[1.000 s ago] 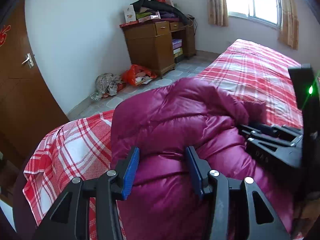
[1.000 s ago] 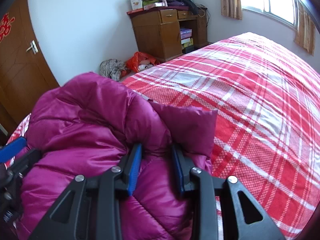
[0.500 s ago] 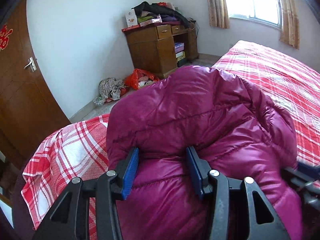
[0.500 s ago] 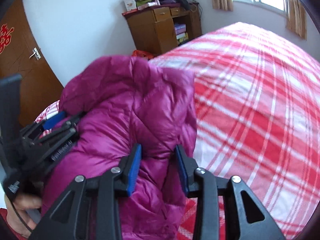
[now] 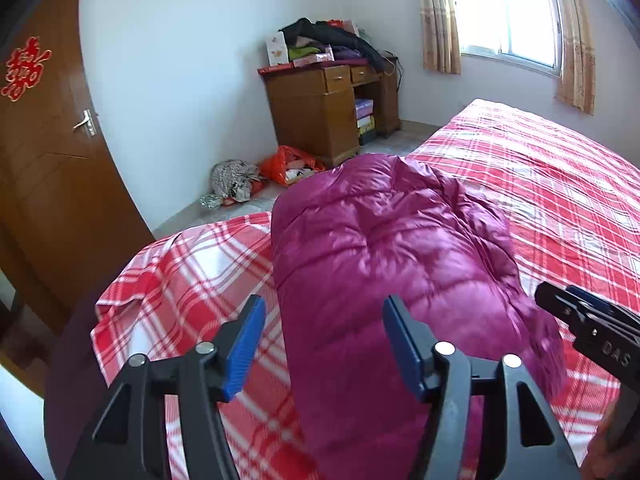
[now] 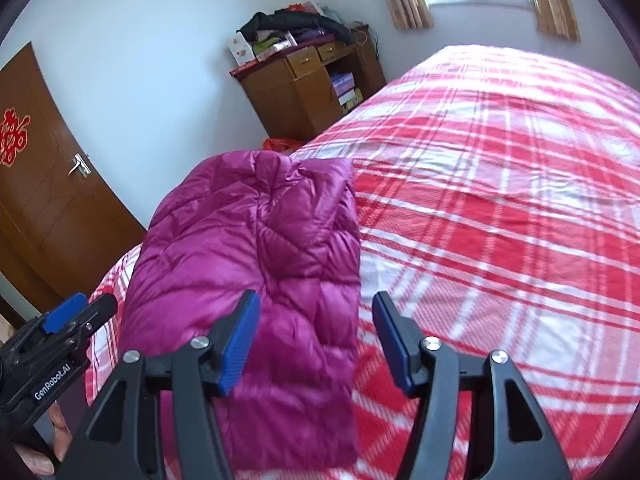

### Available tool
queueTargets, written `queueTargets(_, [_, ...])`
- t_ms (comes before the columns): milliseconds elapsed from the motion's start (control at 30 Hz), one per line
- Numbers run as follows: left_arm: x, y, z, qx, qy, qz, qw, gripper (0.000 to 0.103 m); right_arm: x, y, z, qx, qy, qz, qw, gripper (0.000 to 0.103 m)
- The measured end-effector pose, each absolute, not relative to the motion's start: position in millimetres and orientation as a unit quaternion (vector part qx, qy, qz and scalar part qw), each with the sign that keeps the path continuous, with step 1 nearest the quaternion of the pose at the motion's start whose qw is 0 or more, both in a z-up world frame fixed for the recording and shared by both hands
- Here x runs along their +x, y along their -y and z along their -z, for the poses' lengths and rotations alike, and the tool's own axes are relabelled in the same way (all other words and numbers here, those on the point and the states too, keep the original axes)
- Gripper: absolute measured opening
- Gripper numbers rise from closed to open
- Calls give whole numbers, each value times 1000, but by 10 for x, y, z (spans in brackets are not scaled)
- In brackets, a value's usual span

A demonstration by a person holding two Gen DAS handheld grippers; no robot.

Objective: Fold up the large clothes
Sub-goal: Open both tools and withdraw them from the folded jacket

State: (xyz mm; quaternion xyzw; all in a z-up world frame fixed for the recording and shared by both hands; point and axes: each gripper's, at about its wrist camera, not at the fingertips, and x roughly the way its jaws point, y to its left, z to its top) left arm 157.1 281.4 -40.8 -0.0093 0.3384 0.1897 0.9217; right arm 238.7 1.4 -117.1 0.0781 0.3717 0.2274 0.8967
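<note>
I count one magenta puffer jacket (image 5: 384, 256) on one red plaid bed (image 6: 500, 208), and my two grippers, left (image 5: 324, 344) and right (image 6: 316, 340). Further off: one wooden desk (image 5: 316, 116), one door (image 5: 52, 184), one window (image 5: 504, 12), two curtains (image 5: 438, 20).

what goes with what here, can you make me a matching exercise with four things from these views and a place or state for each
Things:
1. jacket
2. desk
3. orange bag
4. left gripper

Places or states:
a. on the floor by the desk
b. against the wall, clothes piled on top
c. folded on the checked bedspread
d. jaws apart, pads off the fabric, just been opening

Pairs: 1-c, 2-b, 3-a, 4-d
</note>
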Motion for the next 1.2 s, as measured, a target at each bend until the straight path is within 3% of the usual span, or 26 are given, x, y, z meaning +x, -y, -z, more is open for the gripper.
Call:
queueTargets(100, [1396,-2726,406,-17,-338,-175,925,66,2181,36,1114,66,-357,-215,906,83])
queueTargets(233, [1276,-2618,487,-24,-361,-162,918,69,1992,9,1136,39,-347,-203,915,86])
queueTargets(1000, [285,-2117,965,-38,-443,-102,890,69,1095,166,1276,4,-421,-189,887,92])
queueTargets(1200, [92,-2034,527,-14,-345,-123,930,69,874,201,1020,9,-375,-193,907,92])
